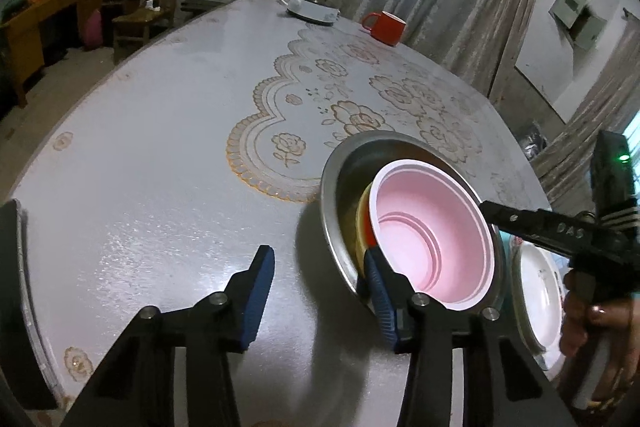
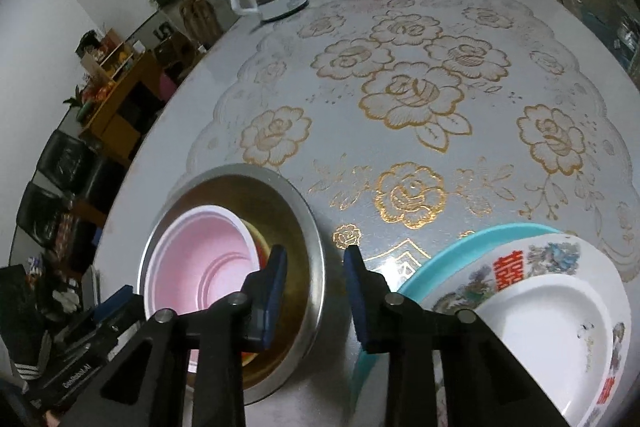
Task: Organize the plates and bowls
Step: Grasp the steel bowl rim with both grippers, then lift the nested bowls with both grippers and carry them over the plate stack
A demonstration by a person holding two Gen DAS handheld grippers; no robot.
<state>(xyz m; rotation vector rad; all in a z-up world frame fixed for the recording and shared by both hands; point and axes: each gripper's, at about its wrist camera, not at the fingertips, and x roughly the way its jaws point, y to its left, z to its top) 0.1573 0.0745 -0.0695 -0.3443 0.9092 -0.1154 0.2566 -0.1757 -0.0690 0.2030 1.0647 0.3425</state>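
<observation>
Ribbed blue jaws of both grippers gape empty around round steel basin [image 1: 340, 187] holding pink bowl [image 1: 432, 235].

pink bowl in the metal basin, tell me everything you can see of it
The pink bowl looks like matte plastic, pale pink inside with a lighter, almost white rim and stepped rings down to a flat bottom. It is empty and sits tilted inside the metal basin, nested on a yellow and orange bowl whose edge shows beside it. The left gripper straddles the basin's near rim, one finger close to the pink bowl's rim; contact cannot be told. The right gripper hovers beside it, open.
</observation>
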